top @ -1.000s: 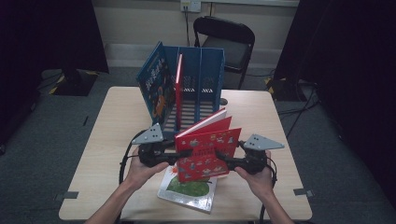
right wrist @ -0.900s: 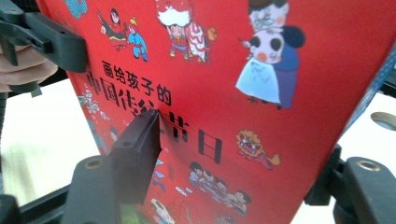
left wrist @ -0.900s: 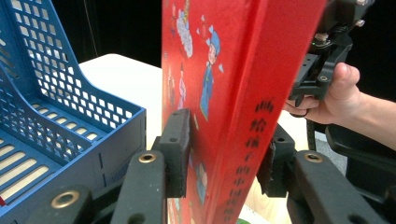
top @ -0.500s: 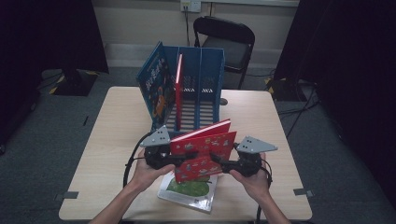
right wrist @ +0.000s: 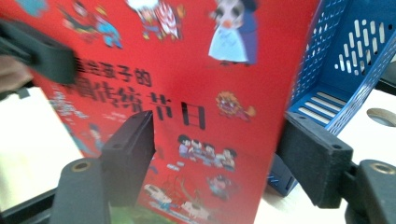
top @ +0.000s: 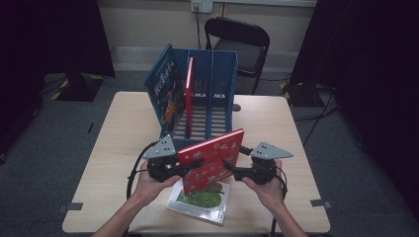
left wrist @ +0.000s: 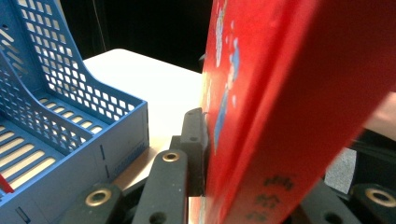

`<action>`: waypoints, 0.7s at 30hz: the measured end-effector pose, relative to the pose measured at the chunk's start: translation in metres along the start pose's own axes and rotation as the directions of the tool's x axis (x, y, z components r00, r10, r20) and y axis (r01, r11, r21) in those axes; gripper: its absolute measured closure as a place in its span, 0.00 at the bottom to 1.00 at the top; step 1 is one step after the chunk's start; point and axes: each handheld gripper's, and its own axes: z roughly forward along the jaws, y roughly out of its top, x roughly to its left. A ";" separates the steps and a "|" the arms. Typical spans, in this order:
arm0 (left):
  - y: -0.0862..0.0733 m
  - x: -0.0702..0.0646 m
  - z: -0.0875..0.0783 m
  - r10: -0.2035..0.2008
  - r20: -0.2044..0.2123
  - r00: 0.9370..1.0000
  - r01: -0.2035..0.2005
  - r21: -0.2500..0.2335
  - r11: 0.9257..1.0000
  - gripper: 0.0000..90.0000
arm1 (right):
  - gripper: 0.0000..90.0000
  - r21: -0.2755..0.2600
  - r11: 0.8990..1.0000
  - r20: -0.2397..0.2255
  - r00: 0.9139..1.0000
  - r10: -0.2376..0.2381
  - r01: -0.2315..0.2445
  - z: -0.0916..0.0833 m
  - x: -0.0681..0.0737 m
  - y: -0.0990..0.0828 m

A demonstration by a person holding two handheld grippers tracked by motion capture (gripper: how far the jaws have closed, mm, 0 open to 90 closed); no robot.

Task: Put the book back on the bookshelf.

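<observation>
A red picture book (top: 212,158) hangs tilted over the table's front between both grippers. My left gripper (top: 195,165) holds its left edge; its jaws have just been closing, and one pad (left wrist: 192,140) presses the cover of the red book (left wrist: 280,93). My right gripper (top: 230,165) is at the book's right side. Its jaws have just been opening and stand wide in front of the cover (right wrist: 187,93), not pressing it. A green and white book (top: 197,200) lies flat beneath.
A blue file rack (top: 217,74) stands on the table (top: 276,123) behind the held book. A blue book (top: 165,94) leans in its left slot and a thin red one (top: 189,94) stands beside it. A black chair (top: 242,44) is beyond the table.
The red book has sunk and tipped from standing tall to a lower, more level tilt. The left jaws have closed on it; the right jaws have spread.
</observation>
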 end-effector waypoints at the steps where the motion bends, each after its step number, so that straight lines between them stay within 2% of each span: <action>1: 0.000 -0.001 0.000 0.002 -0.002 1.000 -0.002 0.001 1.000 0.83 | 0.29 0.007 1.000 0.004 1.000 -0.006 0.006 0.004 0.001 0.000; 2: 0.000 -0.001 -0.001 0.002 -0.005 1.000 -0.002 0.003 1.000 0.83 | 0.26 0.009 1.000 -0.002 1.000 -0.005 0.005 0.009 0.003 0.002; 5: -0.002 0.001 -0.004 -0.009 -0.004 1.000 0.009 0.002 1.000 0.81 | 0.27 0.018 1.000 -0.009 1.000 -0.013 0.013 0.012 0.004 0.004; 6: -0.002 0.000 -0.006 -0.001 -0.010 1.000 0.001 0.007 1.000 0.80 | 0.27 0.019 1.000 -0.014 1.000 -0.015 0.015 0.014 0.005 0.005; 7: -0.002 0.000 -0.007 0.003 -0.013 1.000 -0.003 0.009 1.000 0.79 | 0.27 0.020 1.000 -0.034 0.999 -0.024 0.024 0.020 0.008 0.007; 10: -0.003 -0.001 -0.010 -0.007 -0.023 1.000 0.007 -0.002 1.000 0.79 | 0.26 0.022 0.999 -0.055 0.998 -0.034 0.035 0.025 0.012 0.009; 13: -0.004 -0.002 -0.015 -0.012 -0.024 1.000 0.012 -0.001 1.000 0.78 | 0.24 0.023 0.999 -0.060 0.997 -0.046 0.047 0.029 0.017 0.009; 17: -0.006 0.000 -0.016 -0.026 -0.016 1.000 0.026 -0.004 1.000 0.77 | 0.24 0.013 0.999 -0.061 0.997 -0.037 0.038 0.030 0.018 0.009; 21: -0.006 0.001 -0.017 -0.050 -0.029 0.998 0.050 -0.009 0.999 0.80 | 0.22 0.008 1.000 -0.059 0.998 -0.028 0.029 0.031 0.018 0.009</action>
